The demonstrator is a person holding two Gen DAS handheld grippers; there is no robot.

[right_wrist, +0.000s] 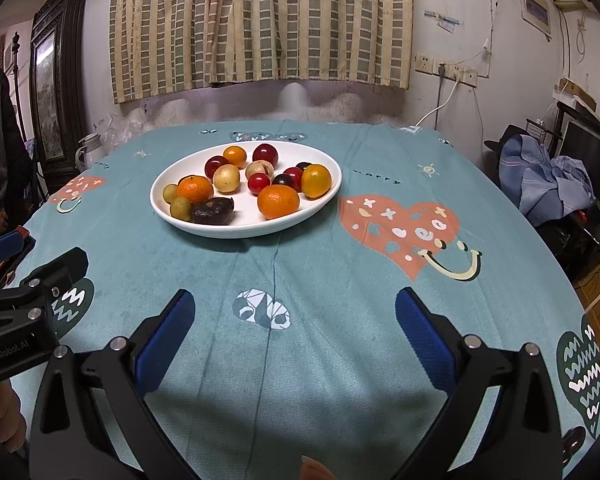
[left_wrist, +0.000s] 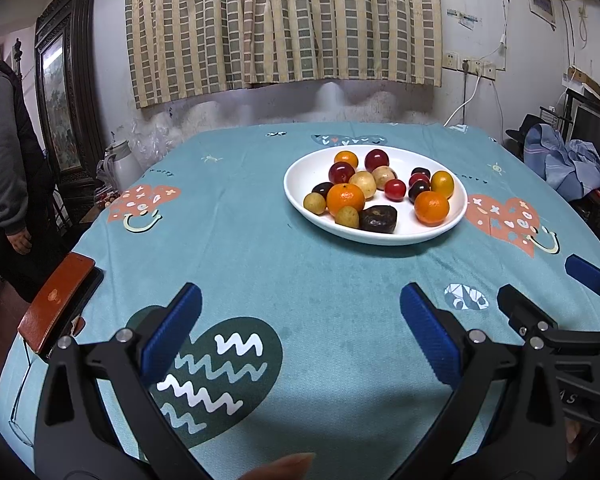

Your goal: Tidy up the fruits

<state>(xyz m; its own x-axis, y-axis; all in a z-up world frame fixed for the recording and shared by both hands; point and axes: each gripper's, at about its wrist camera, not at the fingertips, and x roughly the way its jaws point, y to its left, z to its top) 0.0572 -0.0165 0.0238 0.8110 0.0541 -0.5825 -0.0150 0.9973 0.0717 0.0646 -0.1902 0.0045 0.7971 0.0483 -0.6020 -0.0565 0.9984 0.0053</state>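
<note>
From my left wrist, my left gripper hangs spread and empty over the teal tablecloth; the white plate of fruit sits well ahead, slightly right.

From my right wrist, my right gripper is spread too, holding nothing, the plate ahead and left.

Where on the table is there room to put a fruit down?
Bare cloth lies between the white plate and both open grippers, left gripper and right gripper. More bare cloth lies right of the plate, around the orange heart print. The plate itself is crowded with fruit. The red phone case takes the near left edge.
</note>
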